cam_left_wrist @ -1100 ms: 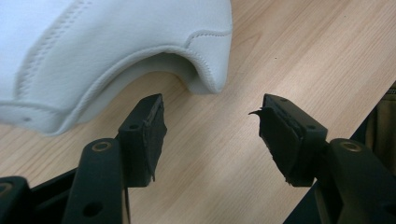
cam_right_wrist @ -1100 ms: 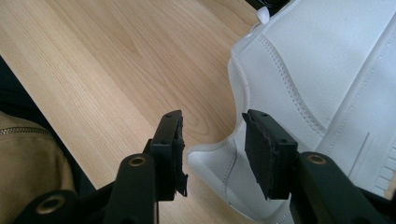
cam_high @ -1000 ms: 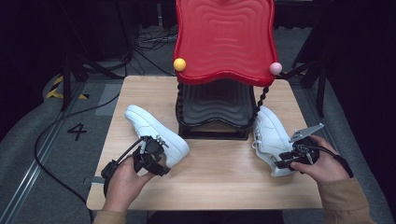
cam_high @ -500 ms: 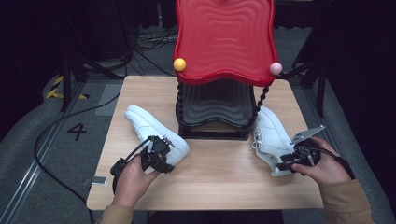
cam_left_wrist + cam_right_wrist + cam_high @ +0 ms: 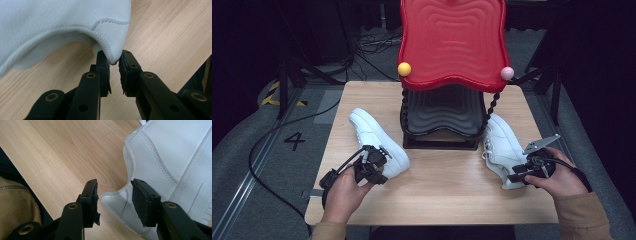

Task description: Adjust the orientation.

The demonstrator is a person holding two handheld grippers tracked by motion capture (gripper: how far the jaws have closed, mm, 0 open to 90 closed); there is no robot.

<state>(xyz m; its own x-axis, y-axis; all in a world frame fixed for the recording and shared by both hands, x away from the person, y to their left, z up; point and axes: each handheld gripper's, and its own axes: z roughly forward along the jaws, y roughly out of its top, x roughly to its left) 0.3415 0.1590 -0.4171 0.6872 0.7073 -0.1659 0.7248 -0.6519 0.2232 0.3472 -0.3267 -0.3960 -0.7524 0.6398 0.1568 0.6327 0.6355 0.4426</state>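
The left gripper (image 5: 113, 68) has its jaws pinched on the heel collar edge of the left white sneaker (image 5: 377, 141), which lies on the wooden table (image 5: 447, 185) left of the black stand (image 5: 439, 117). The right gripper (image 5: 113, 200) holds its jaws apart around the heel rim of the right white sneaker (image 5: 502, 150), right of the stand. A red wavy shelf (image 5: 452, 40) tops the stand at the far side.

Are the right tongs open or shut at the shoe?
Open: the right tongs straddle the heel edge of the right shoe, with gaps showing on both sides.
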